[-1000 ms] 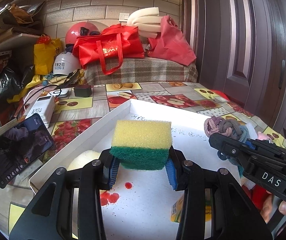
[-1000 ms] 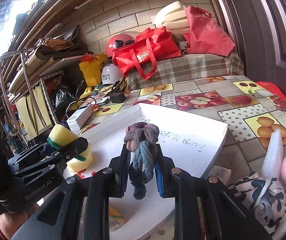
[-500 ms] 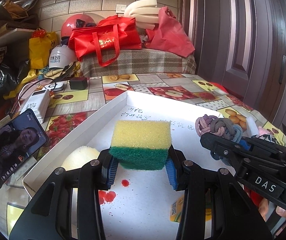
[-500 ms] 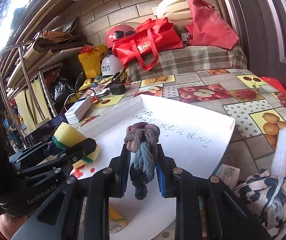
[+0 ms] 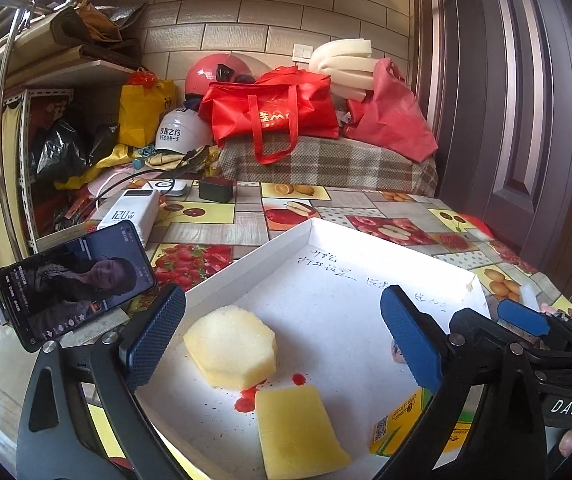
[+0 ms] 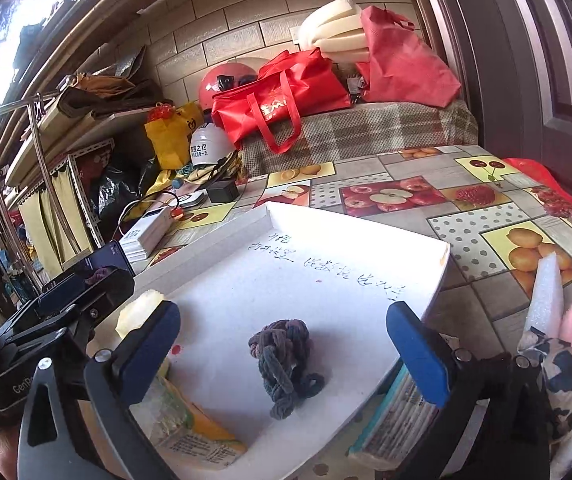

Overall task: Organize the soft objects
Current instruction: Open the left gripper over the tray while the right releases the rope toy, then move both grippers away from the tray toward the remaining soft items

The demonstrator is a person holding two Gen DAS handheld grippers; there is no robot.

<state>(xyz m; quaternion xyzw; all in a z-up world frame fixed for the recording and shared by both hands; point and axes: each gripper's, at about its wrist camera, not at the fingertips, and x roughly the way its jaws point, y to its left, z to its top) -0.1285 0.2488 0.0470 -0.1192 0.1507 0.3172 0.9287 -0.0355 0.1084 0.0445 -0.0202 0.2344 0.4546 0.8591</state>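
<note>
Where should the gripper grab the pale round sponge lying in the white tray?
Grip the pale round sponge across its two straight side edges, coming down from above. It lies flat in the white tray, so only its low rim offers a hold, and foam squashes easily.

The rectangular yellow foam sponge [image 5: 298, 428] looks porous and matt, the white cardboard tray [image 5: 338, 320] smooth, the knotted grey-purple cloth rope [image 6: 284, 360] fuzzy, the fruit-print tablecloth [image 6: 498, 216] glossy.

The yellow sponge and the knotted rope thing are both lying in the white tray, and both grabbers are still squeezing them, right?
Not quite. Both lie in the white tray, but the left gripper and right gripper stand open: the left wrist view shows the yellow sponge free, the right wrist view the knotted rope.
</note>
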